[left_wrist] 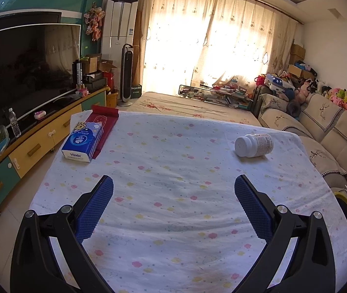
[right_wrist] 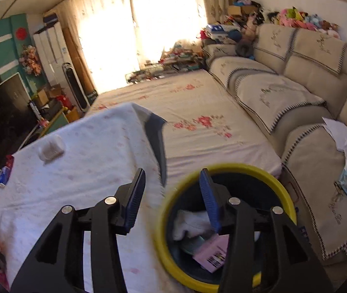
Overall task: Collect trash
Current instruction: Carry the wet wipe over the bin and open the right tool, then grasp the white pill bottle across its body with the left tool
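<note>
A white pill bottle [left_wrist: 254, 145] lies on its side on the table's flowered cloth [left_wrist: 173, 171], far right; it shows blurred in the right wrist view [right_wrist: 51, 149]. My left gripper [left_wrist: 173, 183] is open and empty, low over the cloth, short of the bottle. My right gripper [right_wrist: 172, 178] is open and empty over the rim of a yellow-rimmed dark bin [right_wrist: 163, 229] beside the table. In the bin lie a white crumpled tissue [right_wrist: 188, 224] and a pink box [right_wrist: 213, 254].
A blue Vinda tissue pack [left_wrist: 83, 141] lies on a red box [left_wrist: 105, 119] at the table's far left. A beige sofa [right_wrist: 307, 97] runs along the right, a flowered bed [right_wrist: 198, 122] beyond the table. A TV cabinet [left_wrist: 34, 141] stands left.
</note>
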